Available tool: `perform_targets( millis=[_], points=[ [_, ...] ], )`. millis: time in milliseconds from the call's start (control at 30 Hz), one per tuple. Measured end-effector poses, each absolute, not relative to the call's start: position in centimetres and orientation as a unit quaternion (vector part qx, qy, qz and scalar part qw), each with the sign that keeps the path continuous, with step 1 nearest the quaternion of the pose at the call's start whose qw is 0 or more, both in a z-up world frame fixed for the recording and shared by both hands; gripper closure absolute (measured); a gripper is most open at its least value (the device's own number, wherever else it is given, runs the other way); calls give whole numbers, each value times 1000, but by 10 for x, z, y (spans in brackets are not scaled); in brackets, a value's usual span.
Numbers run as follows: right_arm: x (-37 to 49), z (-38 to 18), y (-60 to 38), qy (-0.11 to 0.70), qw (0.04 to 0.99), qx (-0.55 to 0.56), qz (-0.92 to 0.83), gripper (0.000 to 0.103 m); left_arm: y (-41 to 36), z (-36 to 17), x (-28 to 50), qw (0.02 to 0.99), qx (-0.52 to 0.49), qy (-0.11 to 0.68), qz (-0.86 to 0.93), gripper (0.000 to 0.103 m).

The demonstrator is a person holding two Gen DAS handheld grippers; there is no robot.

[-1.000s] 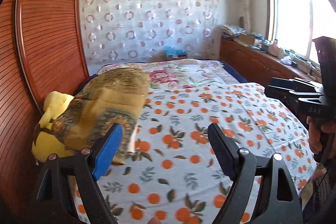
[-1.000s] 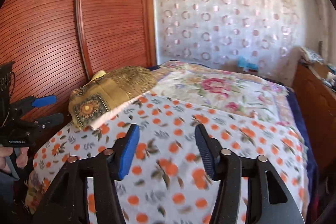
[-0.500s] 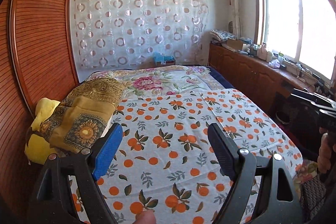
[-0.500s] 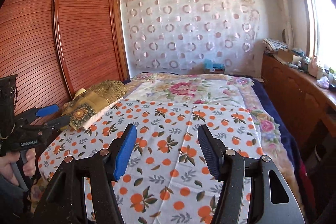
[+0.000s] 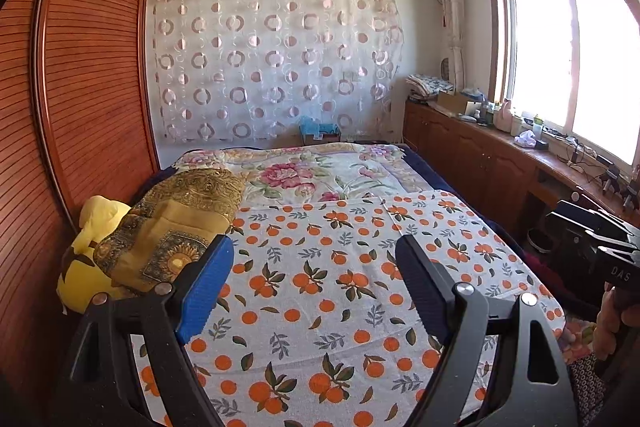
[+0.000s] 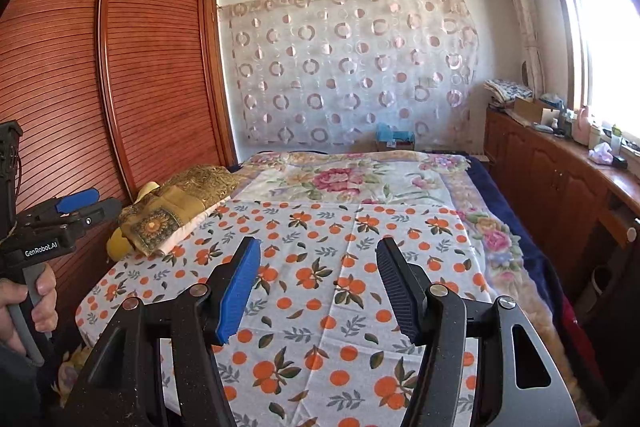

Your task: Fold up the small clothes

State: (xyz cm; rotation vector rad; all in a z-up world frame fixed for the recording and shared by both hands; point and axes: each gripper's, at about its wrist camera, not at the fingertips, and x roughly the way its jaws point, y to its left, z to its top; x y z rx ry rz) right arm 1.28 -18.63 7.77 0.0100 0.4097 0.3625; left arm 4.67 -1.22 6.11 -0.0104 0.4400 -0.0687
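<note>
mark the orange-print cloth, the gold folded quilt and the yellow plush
orange-print cloth (image 5: 320, 267): left wrist view, flat middle of the cloth.
gold folded quilt (image 5: 176, 227): left wrist view, its top fold.
yellow plush (image 5: 98, 215): left wrist view, upper part, behind the quilt.

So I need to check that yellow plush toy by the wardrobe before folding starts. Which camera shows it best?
The left wrist view shows the yellow plush toy best: its head and body are exposed beside the gold patterned cushion. In the right wrist view only small yellow patches peek out from behind and beneath that cushion.
</note>
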Motion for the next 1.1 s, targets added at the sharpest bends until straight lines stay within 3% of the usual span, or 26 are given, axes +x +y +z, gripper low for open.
perform_targets(
  millis=[1100],
  points=[
    [25,67,-217,193,964,-3,182,40,-20,61,35,975,-1,218,-36,20]
  ],
)
